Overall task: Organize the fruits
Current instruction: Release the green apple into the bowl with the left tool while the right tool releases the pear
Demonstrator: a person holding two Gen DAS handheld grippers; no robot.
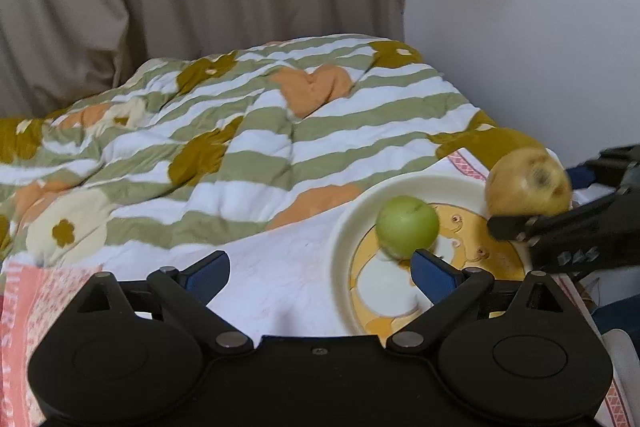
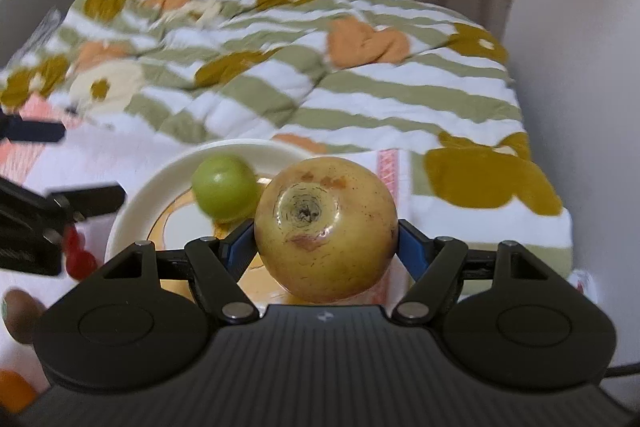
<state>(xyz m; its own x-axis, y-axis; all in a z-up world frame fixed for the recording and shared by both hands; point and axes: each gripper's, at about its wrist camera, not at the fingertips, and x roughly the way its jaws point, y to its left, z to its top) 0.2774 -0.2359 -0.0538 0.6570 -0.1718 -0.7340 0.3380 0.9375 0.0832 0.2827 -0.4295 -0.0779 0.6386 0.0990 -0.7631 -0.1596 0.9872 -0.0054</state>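
Note:
A cream plate (image 1: 352, 219) (image 2: 132, 203) with a yellow pattern lies on a white cloth. A small green fruit (image 1: 407, 227) (image 2: 226, 187) sits on the plate. My right gripper (image 2: 326, 243) is shut on a large yellow apple (image 2: 326, 227) and holds it over the plate's near right edge; the apple also shows in the left wrist view (image 1: 528, 185). My left gripper (image 1: 320, 271) is open and empty, low at the plate's left side, its right finger (image 1: 434, 273) just below the green fruit.
A striped floral quilt (image 1: 240, 131) covers the bed behind, with curtains and a wall beyond. In the right wrist view, red fruit (image 2: 78, 253), a brown fruit (image 2: 18, 311) and an orange fruit (image 2: 12, 391) lie at the left on the cloth.

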